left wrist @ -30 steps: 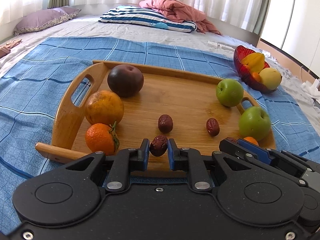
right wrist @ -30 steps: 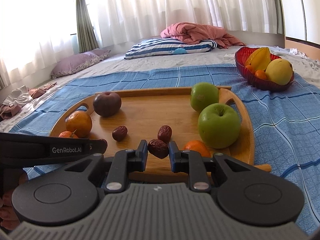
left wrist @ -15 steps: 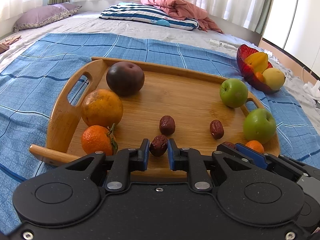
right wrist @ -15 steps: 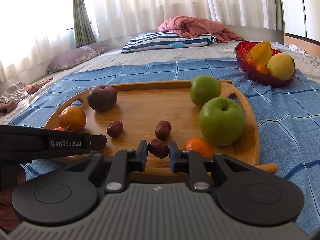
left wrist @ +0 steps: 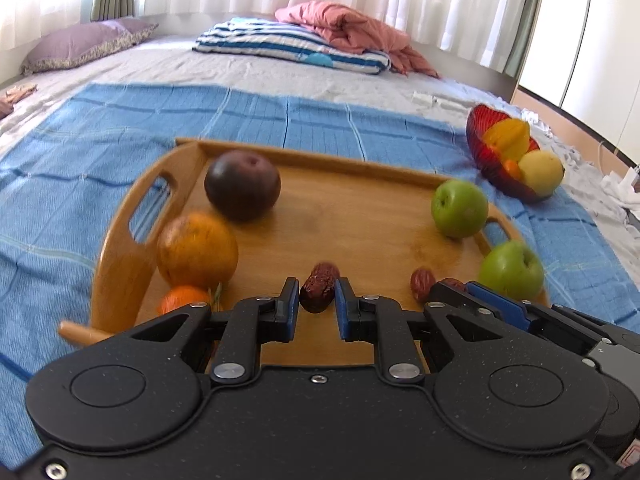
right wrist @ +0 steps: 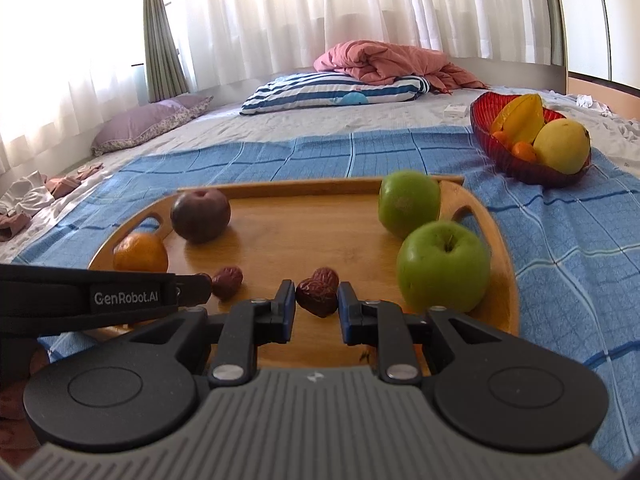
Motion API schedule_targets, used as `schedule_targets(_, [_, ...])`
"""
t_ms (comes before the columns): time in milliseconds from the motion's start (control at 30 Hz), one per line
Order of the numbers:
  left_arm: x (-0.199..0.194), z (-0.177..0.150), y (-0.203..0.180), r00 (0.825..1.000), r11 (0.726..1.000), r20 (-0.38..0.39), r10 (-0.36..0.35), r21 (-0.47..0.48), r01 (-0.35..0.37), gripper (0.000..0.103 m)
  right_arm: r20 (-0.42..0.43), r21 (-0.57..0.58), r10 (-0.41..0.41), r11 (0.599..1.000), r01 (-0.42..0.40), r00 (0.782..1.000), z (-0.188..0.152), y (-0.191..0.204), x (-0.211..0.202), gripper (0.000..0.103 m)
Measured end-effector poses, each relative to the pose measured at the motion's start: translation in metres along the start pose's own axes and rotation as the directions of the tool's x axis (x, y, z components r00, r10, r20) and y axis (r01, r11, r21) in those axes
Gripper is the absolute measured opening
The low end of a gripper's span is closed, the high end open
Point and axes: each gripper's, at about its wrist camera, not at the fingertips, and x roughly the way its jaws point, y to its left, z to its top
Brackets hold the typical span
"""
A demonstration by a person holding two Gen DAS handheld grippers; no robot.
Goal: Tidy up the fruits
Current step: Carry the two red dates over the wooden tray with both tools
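A wooden tray (left wrist: 360,196) (right wrist: 304,220) lies on a blue blanket. It holds a dark plum (left wrist: 242,184) (right wrist: 200,214), an orange (left wrist: 196,254) (right wrist: 140,252), a small tangerine (left wrist: 182,298), two green apples (left wrist: 459,208) (left wrist: 511,270) (right wrist: 409,202) (right wrist: 443,266) and loose red dates (left wrist: 422,282) (right wrist: 227,280). My left gripper (left wrist: 317,306) is shut on a red date (left wrist: 318,293) over the tray's near edge. My right gripper (right wrist: 317,307) is shut on another red date (right wrist: 316,300), beside the nearer apple.
A red glass bowl (left wrist: 486,156) (right wrist: 520,164) with a starfruit, a yellow fruit and small oranges stands on the blanket at the far right. Pillows and a pink quilt (right wrist: 384,62) lie at the back. The left gripper's arm (right wrist: 88,298) crosses the right view's left side.
Both grippers have moved forward over the tray, each still holding its date. The tangerine near the right gripper is now hidden behind it.
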Motion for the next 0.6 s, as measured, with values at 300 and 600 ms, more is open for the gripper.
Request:
schedule_targets(300, [0.027,0.038,0.001,1.000,0.999,-0.006,0.031,-0.018,-0.031,0.019,-0.054,0.053,0.009,0.999,-0.006,0.998,0.034,-0.015,0.029,0.027])
schedule_targets(600, [0.068,0.056,-0.001,0.991,0.998,-0.124,0.059,-0.028,-0.063,0.018,-0.123,0.007,-0.015,1.000,0.016,0.992,0.049,-0.008,0.055,0.028])
